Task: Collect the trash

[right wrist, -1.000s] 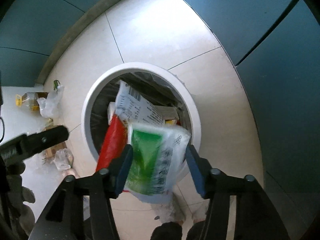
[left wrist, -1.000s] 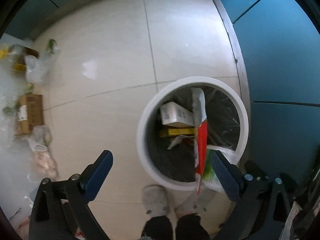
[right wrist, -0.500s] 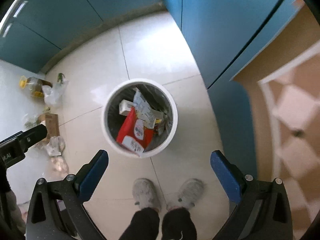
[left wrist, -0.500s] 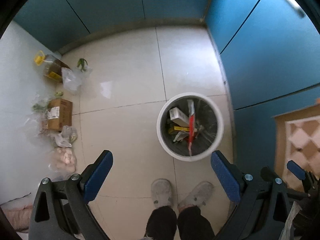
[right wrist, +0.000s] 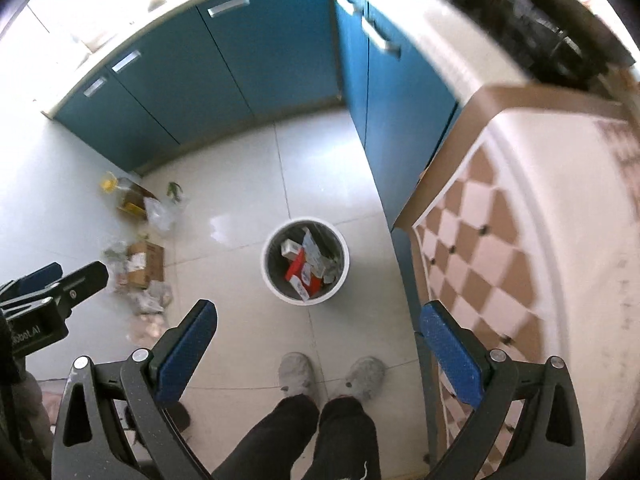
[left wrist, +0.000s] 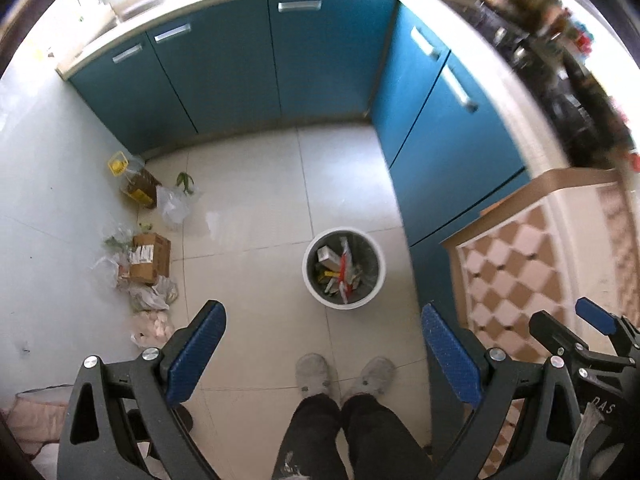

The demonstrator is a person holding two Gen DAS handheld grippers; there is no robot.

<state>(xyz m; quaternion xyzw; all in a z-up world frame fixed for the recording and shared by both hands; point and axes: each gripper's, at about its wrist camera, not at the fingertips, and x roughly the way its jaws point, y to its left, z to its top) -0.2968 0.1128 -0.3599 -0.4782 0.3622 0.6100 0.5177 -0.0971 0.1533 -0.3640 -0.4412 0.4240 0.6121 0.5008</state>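
A white round trash bin (left wrist: 310, 280) (right wrist: 266, 276) stands on the tiled floor far below both grippers, lined with a dark bag and holding several packets and boxes, among them a red and white packet (right wrist: 301, 270). My left gripper (left wrist: 326, 354) hangs high above the floor, open, nothing between its blue pads. My right gripper (right wrist: 318, 350) is likewise high up and open, its fingers empty. The right gripper (left wrist: 576, 332) also shows at the right edge of the left wrist view, and the left gripper (right wrist: 52, 280) at the left edge of the right wrist view.
A person's feet in grey shoes (left wrist: 344, 374) stand just before the bin. Blue cabinets (left wrist: 240, 60) line the back and right. A checked-top table (right wrist: 500, 264) is at the right. A cardboard box (left wrist: 150, 258), plastic bags (left wrist: 152, 300) and an oil bottle (left wrist: 134, 182) lie along the left wall.
The green and white packet that sat between the right gripper's fingers is gone from them, and they spread wide. Both grippers rose high; the bin now looks small and far below.
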